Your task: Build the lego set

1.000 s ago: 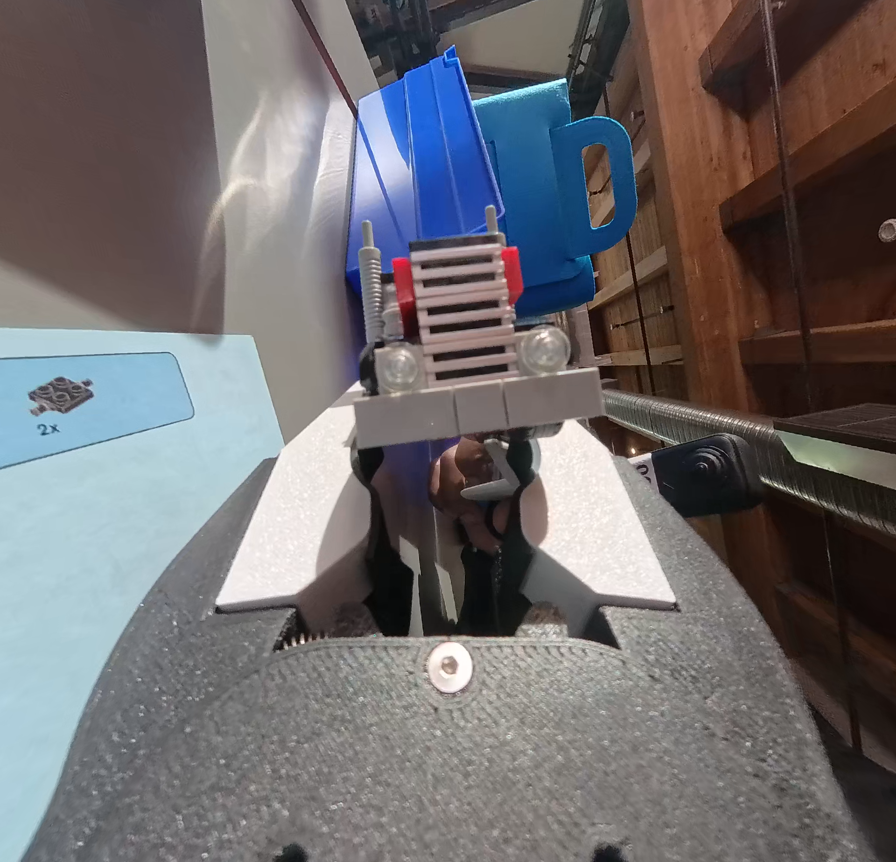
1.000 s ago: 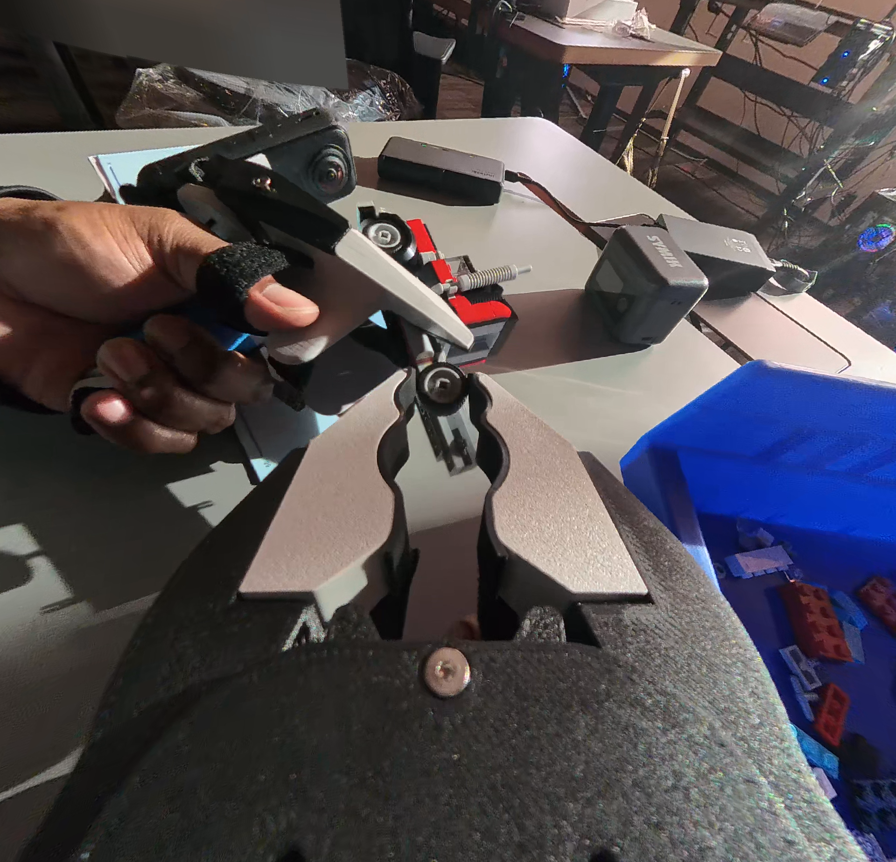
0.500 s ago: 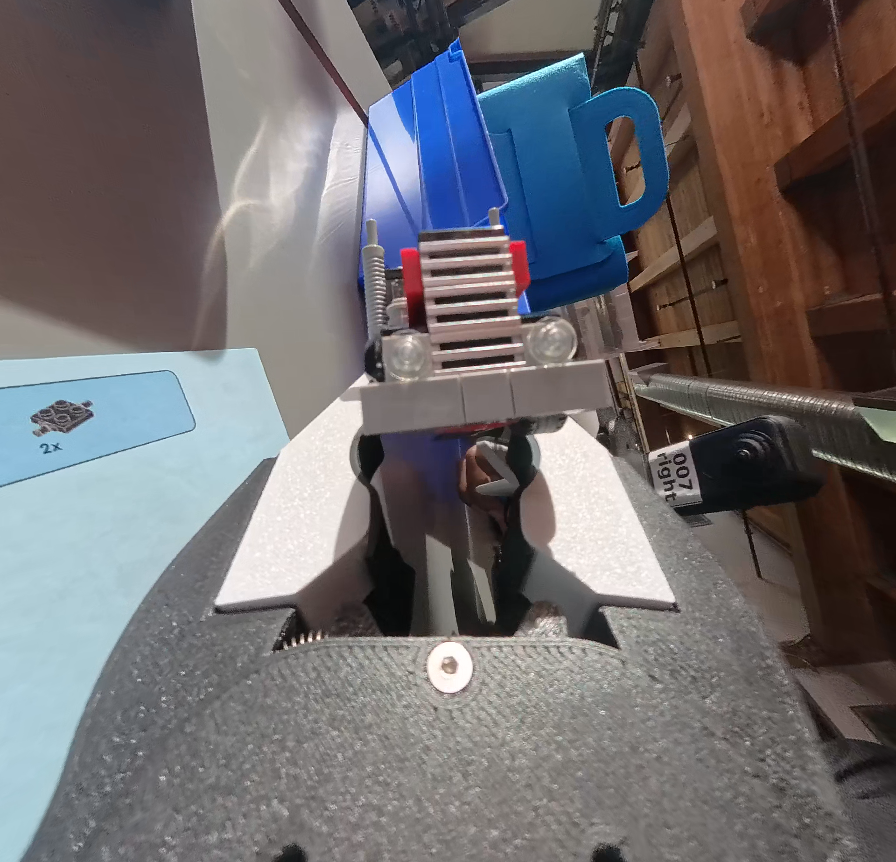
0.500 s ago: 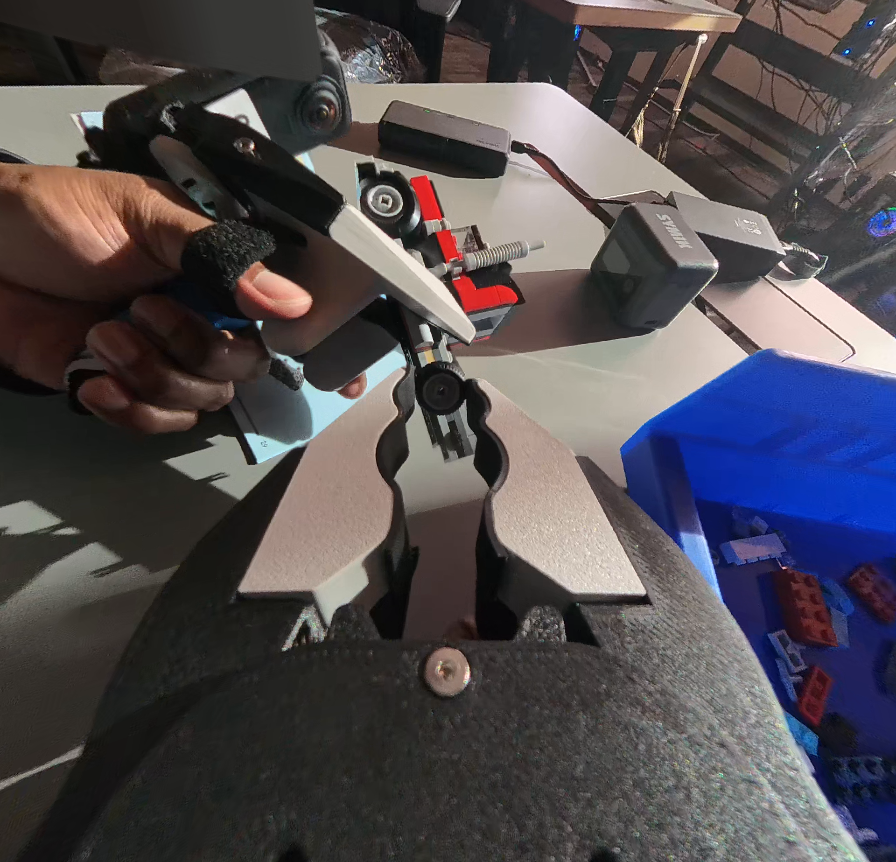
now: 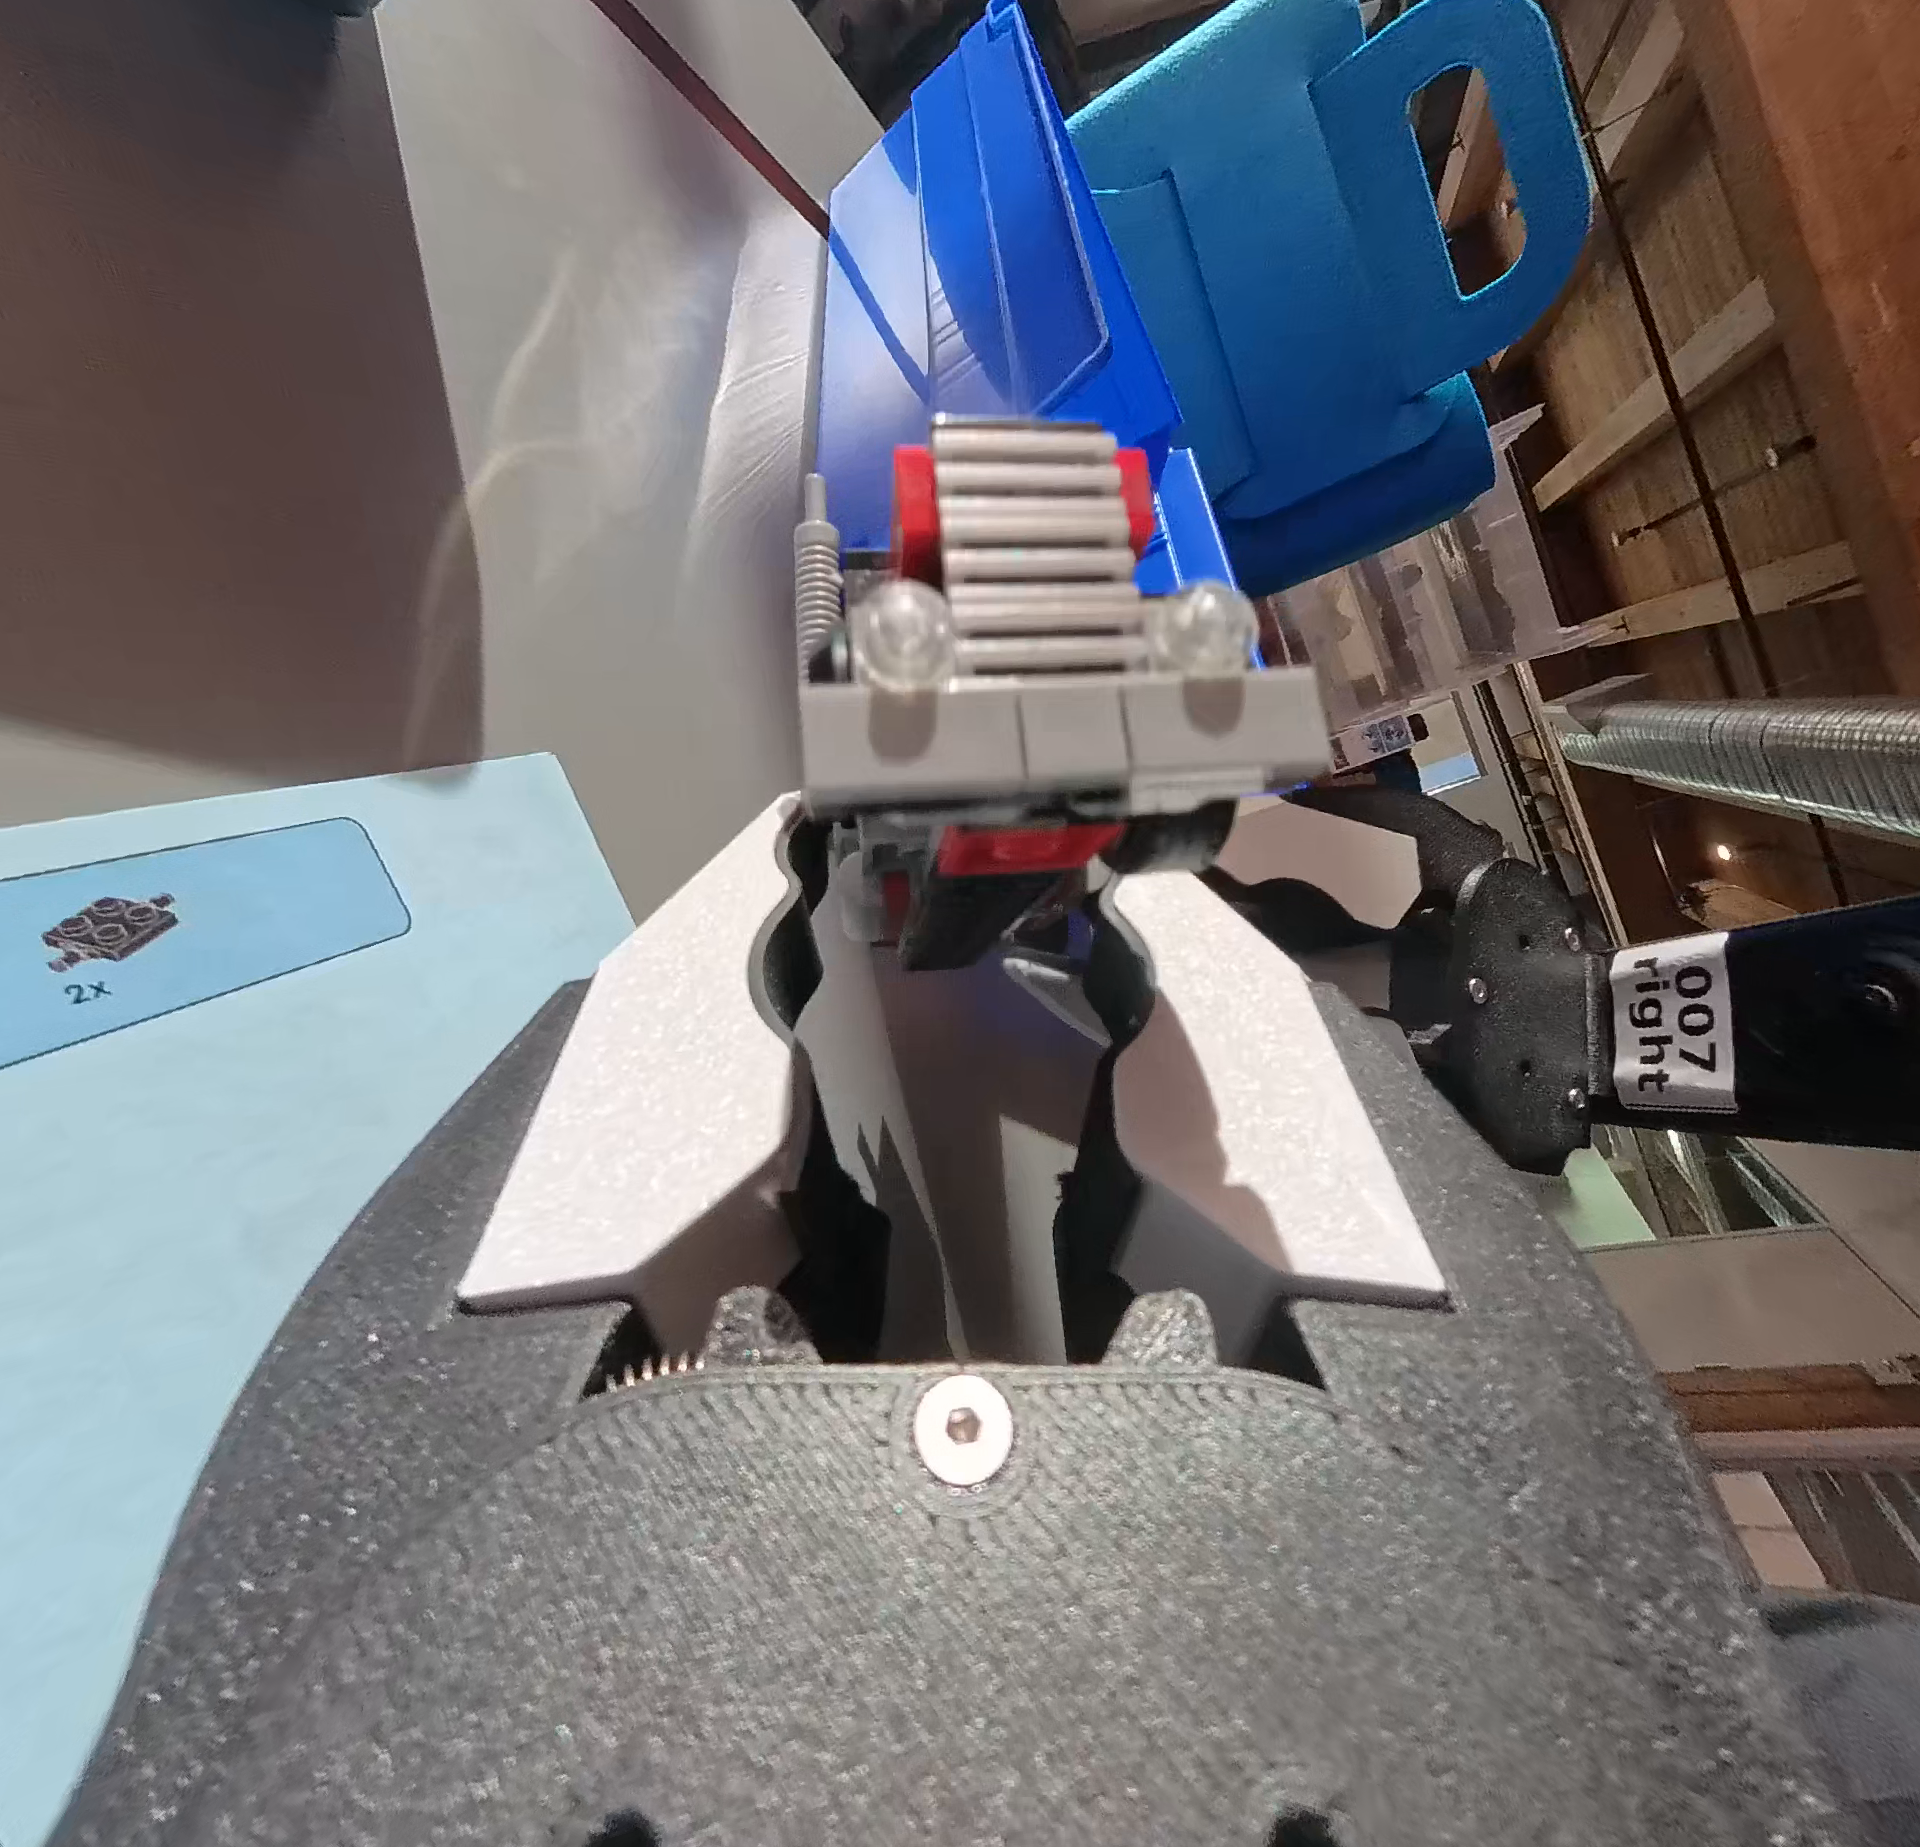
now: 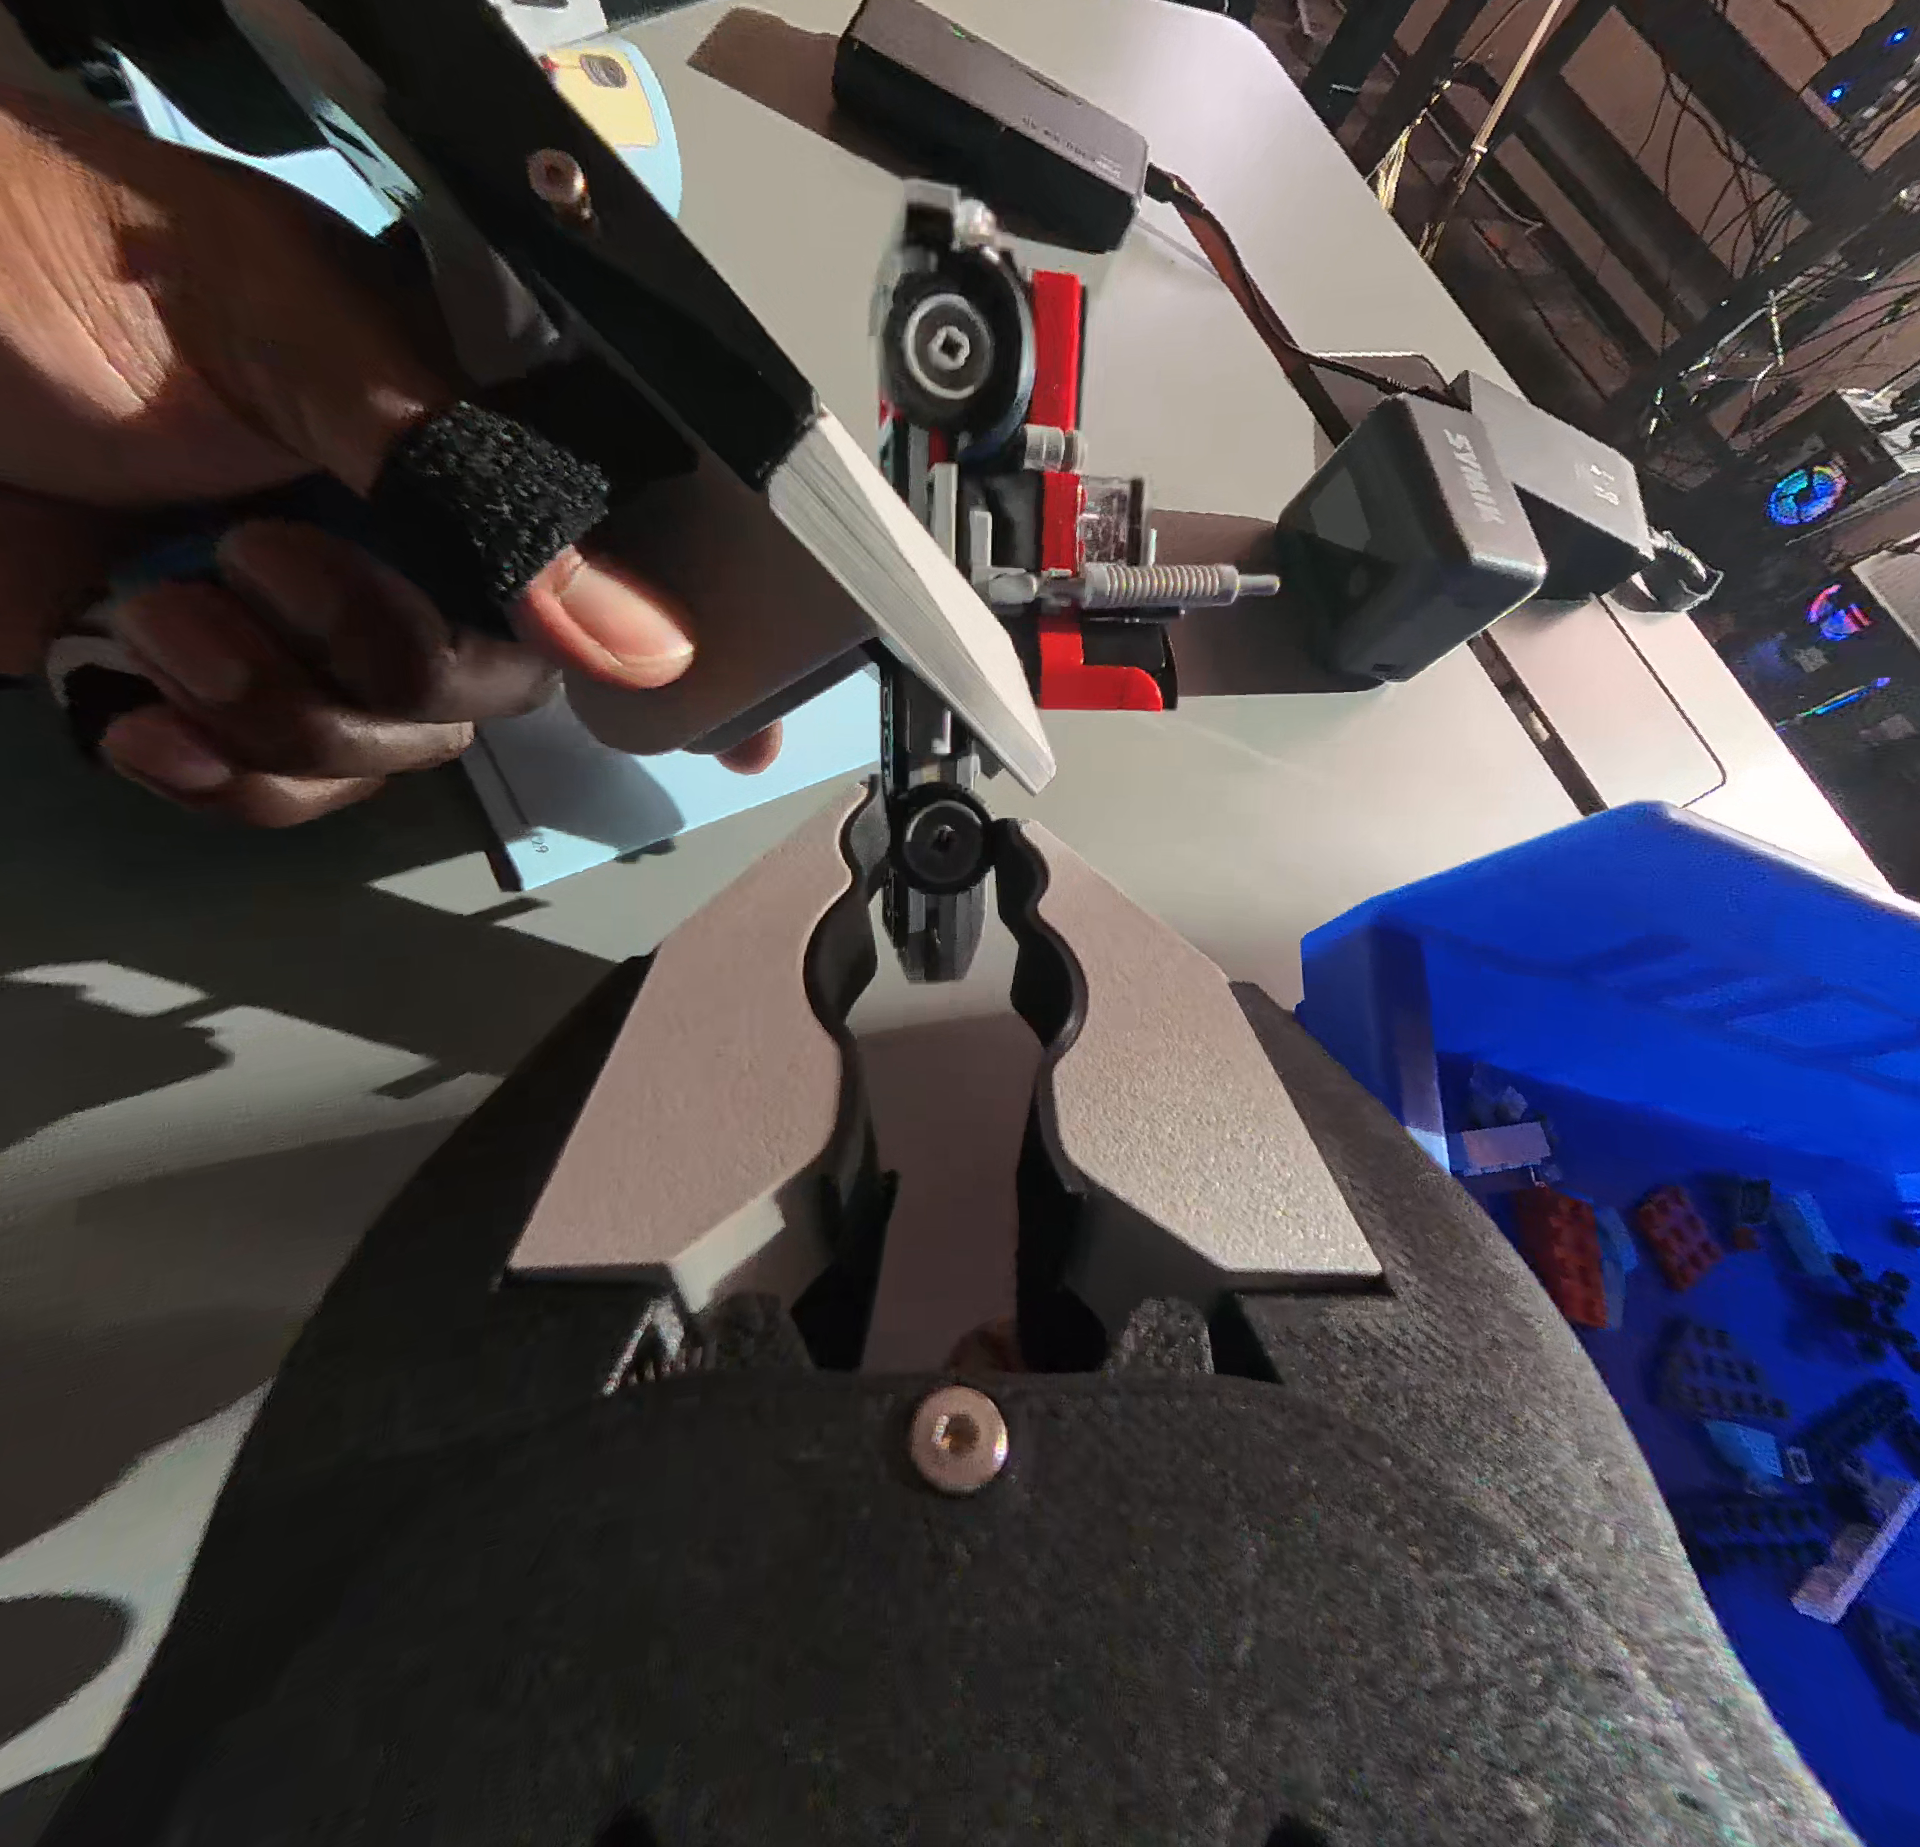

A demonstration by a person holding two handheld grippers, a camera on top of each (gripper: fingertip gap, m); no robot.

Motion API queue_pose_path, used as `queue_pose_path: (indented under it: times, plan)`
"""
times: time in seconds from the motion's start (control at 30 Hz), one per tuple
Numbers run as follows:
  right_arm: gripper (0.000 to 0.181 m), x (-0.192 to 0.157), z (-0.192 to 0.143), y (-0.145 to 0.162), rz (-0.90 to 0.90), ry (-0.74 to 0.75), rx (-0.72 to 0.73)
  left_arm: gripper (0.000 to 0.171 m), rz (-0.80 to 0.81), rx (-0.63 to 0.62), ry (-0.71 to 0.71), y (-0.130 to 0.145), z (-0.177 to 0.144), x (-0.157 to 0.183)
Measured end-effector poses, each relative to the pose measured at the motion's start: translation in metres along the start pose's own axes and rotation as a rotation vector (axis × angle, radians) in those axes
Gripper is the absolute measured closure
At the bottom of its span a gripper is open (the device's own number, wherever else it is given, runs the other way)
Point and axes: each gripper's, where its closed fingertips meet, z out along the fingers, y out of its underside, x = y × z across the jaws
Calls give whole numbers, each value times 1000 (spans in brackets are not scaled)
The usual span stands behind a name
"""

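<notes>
**Both grippers on the lego truck, held above the table**

Left gripper (image 5: 961,867), centre of the left wrist view: fingers pinch the lego truck (image 5: 1049,654) from below, gripping its underside, with the grey bumper, clear headlights and ribbed grille facing the camera just above the fingertips. In the right wrist view the same gripper (image 6: 1023,758) comes in from the upper left, held by a person's hand (image 6: 260,509) with a black finger sleeve; its pale finger lies across the truck's side.

Right gripper (image 6: 940,847), centre of the right wrist view: fingers closed on a small black wheel (image 6: 940,847) at the lower end of the truck (image 6: 1039,509). A bigger wheel with a grey hub (image 6: 951,348) sits at the truck's upper end; red bodywork and a grey spring-like exhaust stick out to the right. In the left wrist view the right gripper's black body (image 5: 1517,1008) shows at the right edge with a white label.

Blue bin (image 6: 1558,987) at lower right, loose bricks (image 6: 1683,1257) inside; it also stands behind the truck in the left wrist view (image 5: 966,239). Light blue instruction sheet (image 5: 208,1070) at left. Grey table (image 6: 1247,810) carries a black box-shaped device (image 6: 1403,540) and a flat black pack (image 6: 987,104) with a cable, upper right.
</notes>
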Motion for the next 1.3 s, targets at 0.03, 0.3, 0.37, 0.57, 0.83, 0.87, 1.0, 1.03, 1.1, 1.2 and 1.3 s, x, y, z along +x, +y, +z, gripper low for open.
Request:
queue_pose_path:
  times: [0.03, 0.3, 0.37, 0.57, 0.83, 0.87, 1.0, 1.03, 1.1, 1.2, 1.3]
  plan:
    - [158, 1, 0, 0, 3, 3, -4, 121, 11, -14, 3, 3, 1, 1]
    - [158, 0, -2, -5, 35, -14, 48, 122, -72, -19, 59, 1, 0, 3]
    - [158, 0, -2, -7, 48, -18, 68, 122, -102, -16, 76, 0, 0, 3]
    - [158, -1, -3, -9, 53, -32, 100, 122, -119, -13, 91, -1, -1, 4]
    - [158, -2, -5, -11, 40, -36, 124, 122, -151, -9, 115, -2, -2, 5]
    - [158, -2, -5, -11, 41, -37, 126, 122, -149, -9, 114, -3, -2, 5]
    - [157, -2, -5, -11, 39, -42, 133, 123, -154, -8, 115, -3, -3, 5]
    - [157, -3, -5, -11, 37, -44, 136, 122, -158, -8, 118, -3, -3, 5]
    - [157, -4, -5, -11, 37, -52, 147, 122, -173, -3, 123, -5, -3, 4]
    - [157, -4, -2, -7, 34, -55, 141, 122, -199, 10, 130, -8, -5, 2]
    - [158, -3, -2, -8, 24, -45, 143, 122, -162, 7, 110, -8, -5, 1]
